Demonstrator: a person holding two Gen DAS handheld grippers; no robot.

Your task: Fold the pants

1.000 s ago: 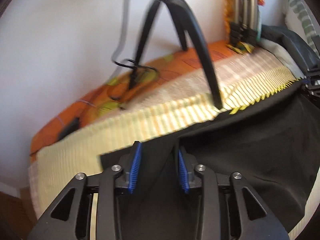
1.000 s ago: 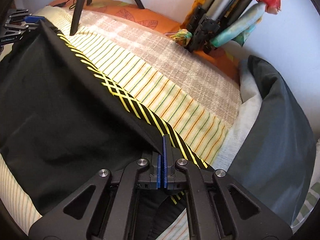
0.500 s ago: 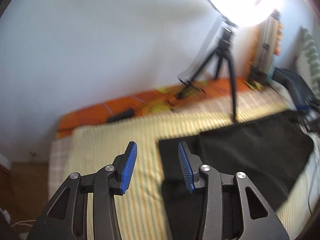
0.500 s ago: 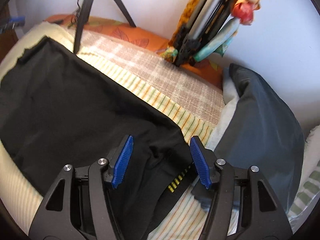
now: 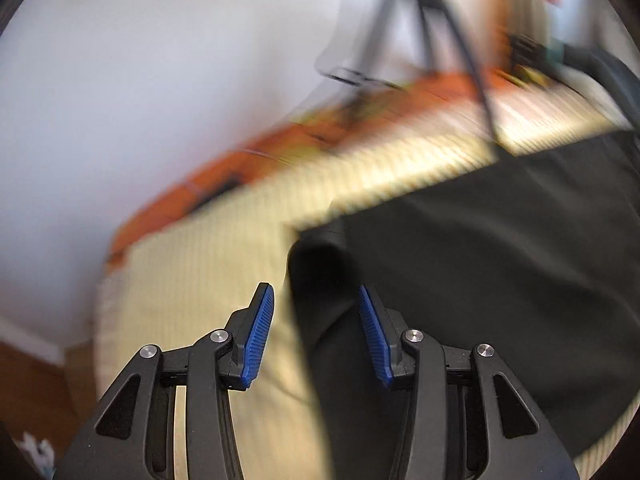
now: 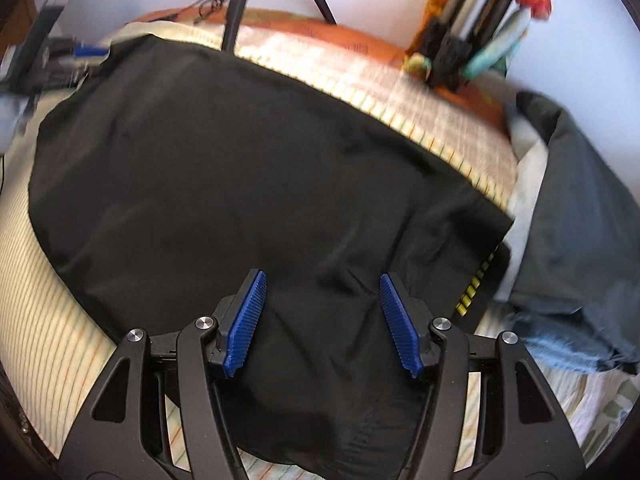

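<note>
The black pants (image 6: 240,180) lie folded flat on the striped bedspread (image 6: 48,320), with a yellow-striped trim (image 6: 476,284) peeking out at their right edge. My right gripper (image 6: 322,280) hovers over the near part of the pants, open, with its blue pads clear of the cloth. In the blurred left wrist view the pants (image 5: 480,260) fill the right side. My left gripper (image 5: 314,292) hangs above their left corner. Its jaws are opening and grip nothing. The left gripper (image 6: 80,52) also shows blurred at the far left corner of the pants.
A black tripod leg (image 6: 236,20) stands on the bed just behind the pants, also seen as a tripod (image 5: 476,80). A dark grey pillow or garment (image 6: 580,220) lies to the right. Folded stands (image 6: 460,40) lean on the wall. An orange sheet (image 5: 280,140) edges the bed.
Both grippers let go of the pants' edge, which they held up a second ago, and drew back. The right jaws went from shut to wide apart. The pants now lie flat.
</note>
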